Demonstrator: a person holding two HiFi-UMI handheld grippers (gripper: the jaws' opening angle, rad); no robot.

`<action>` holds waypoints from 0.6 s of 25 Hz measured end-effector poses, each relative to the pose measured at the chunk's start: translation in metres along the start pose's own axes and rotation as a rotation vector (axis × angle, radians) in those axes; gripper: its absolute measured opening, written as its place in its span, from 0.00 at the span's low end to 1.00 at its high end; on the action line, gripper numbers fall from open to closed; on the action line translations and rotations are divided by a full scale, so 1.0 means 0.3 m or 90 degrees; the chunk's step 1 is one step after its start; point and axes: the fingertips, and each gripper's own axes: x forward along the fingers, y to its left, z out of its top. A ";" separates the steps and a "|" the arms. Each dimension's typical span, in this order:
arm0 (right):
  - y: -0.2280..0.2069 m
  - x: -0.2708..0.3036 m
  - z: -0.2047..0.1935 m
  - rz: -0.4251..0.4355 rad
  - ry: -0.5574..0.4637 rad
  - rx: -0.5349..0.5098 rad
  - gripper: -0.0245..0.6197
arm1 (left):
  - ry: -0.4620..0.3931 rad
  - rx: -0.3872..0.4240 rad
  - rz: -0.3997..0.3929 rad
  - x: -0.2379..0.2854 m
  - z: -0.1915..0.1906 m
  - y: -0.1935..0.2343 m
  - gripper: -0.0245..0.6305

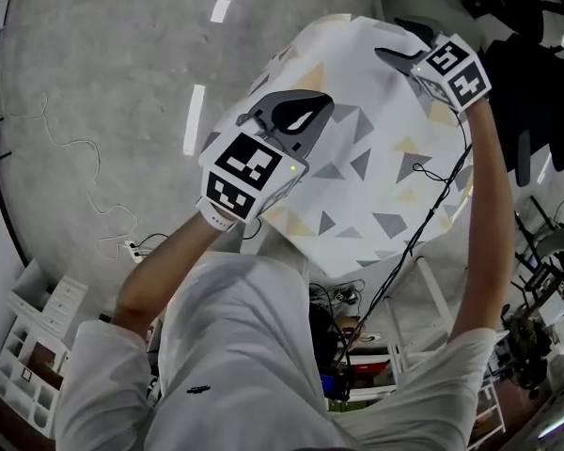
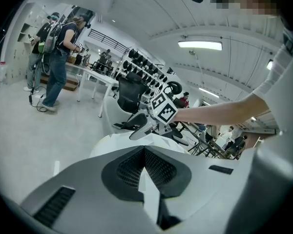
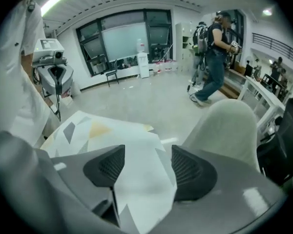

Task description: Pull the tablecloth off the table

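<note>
Patterned tablecloth (image 1: 367, 186) is draping the counter (image 1: 438, 299)
Left tongs (image 1: 296, 116) are pinching its 9 o'clock edge; right tongs (image 1: 398, 56) are gaping wide with its 1 o'clock edge lying loose between them

Count, head view: one tablecloth (image 1: 376, 158); two grippers, the left hand-held gripper (image 1: 296, 118) and the right hand-held gripper (image 1: 397, 56), each with one marker cube, left cube (image 1: 249, 177) and right cube (image 1: 459, 71), two in all; one black cable (image 1: 419, 171) on the cloth. Left gripper view: two people (image 2: 58, 52) standing far off. Right gripper view: one white chair (image 3: 229, 130).
</note>
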 end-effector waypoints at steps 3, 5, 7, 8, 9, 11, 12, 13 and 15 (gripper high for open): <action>-0.001 0.054 -0.033 0.045 0.057 -0.033 0.52 | 0.008 -0.001 0.000 0.013 -0.014 0.006 0.05; -0.027 0.075 -0.061 0.071 0.093 -0.042 0.52 | 0.007 -0.002 0.000 0.017 -0.015 0.002 0.05; -0.061 0.081 -0.094 0.095 0.126 -0.034 0.52 | 0.005 -0.004 0.002 0.012 -0.014 -0.004 0.05; -0.071 0.078 -0.112 0.111 0.142 -0.025 0.52 | 0.004 -0.006 0.002 0.008 -0.014 -0.007 0.05; -0.077 0.073 -0.130 0.129 0.157 -0.013 0.52 | 0.003 -0.010 0.002 0.004 -0.017 -0.011 0.05; -0.086 0.063 -0.161 0.153 0.181 -0.004 0.52 | 0.001 -0.017 0.004 -0.006 -0.025 -0.015 0.05; -0.092 0.061 -0.174 0.161 0.192 -0.005 0.52 | 0.001 -0.020 0.005 -0.011 -0.031 -0.015 0.05; -0.096 0.062 -0.184 0.169 0.202 -0.003 0.52 | 0.002 -0.022 0.007 -0.016 -0.039 -0.013 0.05; -0.096 0.070 -0.198 0.190 0.220 0.005 0.52 | 0.005 -0.026 0.010 -0.026 -0.054 -0.009 0.05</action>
